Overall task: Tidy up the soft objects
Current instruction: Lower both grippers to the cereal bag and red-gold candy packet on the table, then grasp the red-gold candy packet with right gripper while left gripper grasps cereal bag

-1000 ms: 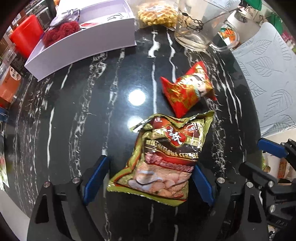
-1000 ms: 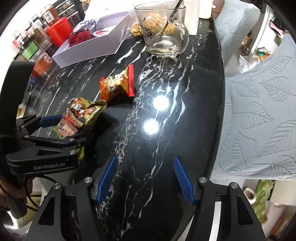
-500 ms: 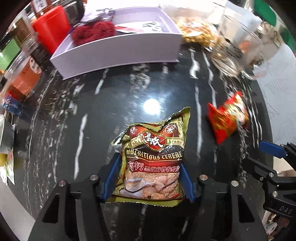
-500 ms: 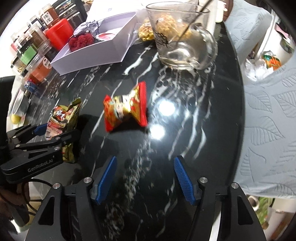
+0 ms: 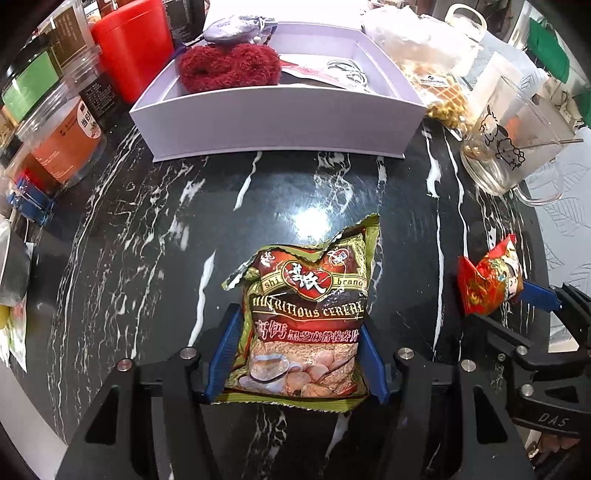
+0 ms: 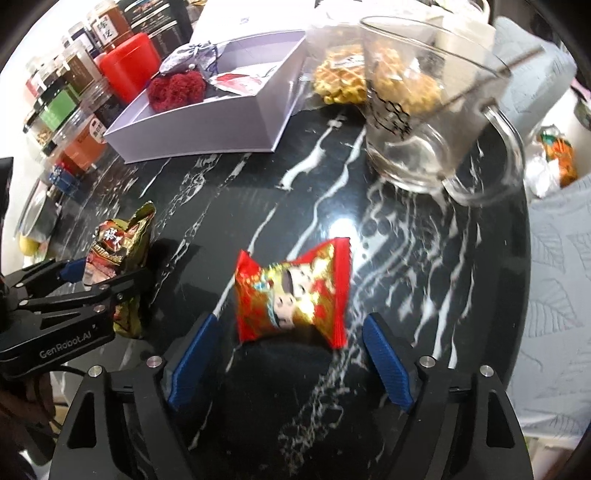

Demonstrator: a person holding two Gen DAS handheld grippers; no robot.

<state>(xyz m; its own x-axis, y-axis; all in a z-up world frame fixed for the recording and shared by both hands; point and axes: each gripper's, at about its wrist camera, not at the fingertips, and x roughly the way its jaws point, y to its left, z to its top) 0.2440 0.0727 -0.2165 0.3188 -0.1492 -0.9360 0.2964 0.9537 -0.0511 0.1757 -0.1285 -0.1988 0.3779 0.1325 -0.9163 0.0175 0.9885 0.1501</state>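
Note:
My left gripper point(image 5: 297, 354) is shut on a green and brown cereal bag point(image 5: 310, 317) and holds it above the black marble table point(image 5: 147, 240). The bag also shows in the right wrist view point(image 6: 118, 251). A red snack packet point(image 6: 295, 291) lies on the table just ahead of my right gripper point(image 6: 288, 363), which is open, with the packet near the gap between its fingers. The packet also shows in the left wrist view point(image 5: 487, 280). A white open box point(image 5: 280, 122) at the back holds a red fuzzy item point(image 5: 229, 66) and a grey pouch point(image 5: 229, 27).
A glass mug point(image 6: 428, 110) with a spoon stands at the back right. Bagged waffles point(image 6: 343, 77) lie next to the box. A red canister point(image 5: 133, 44) and several jars point(image 5: 55, 140) line the left side. A leaf-pattern cushion point(image 6: 554, 288) lies past the table's right edge.
My left gripper closed on the cereal bag and carried it toward the white box. My right gripper moved forward to the red snack packet, which now sits just before its open fingers.

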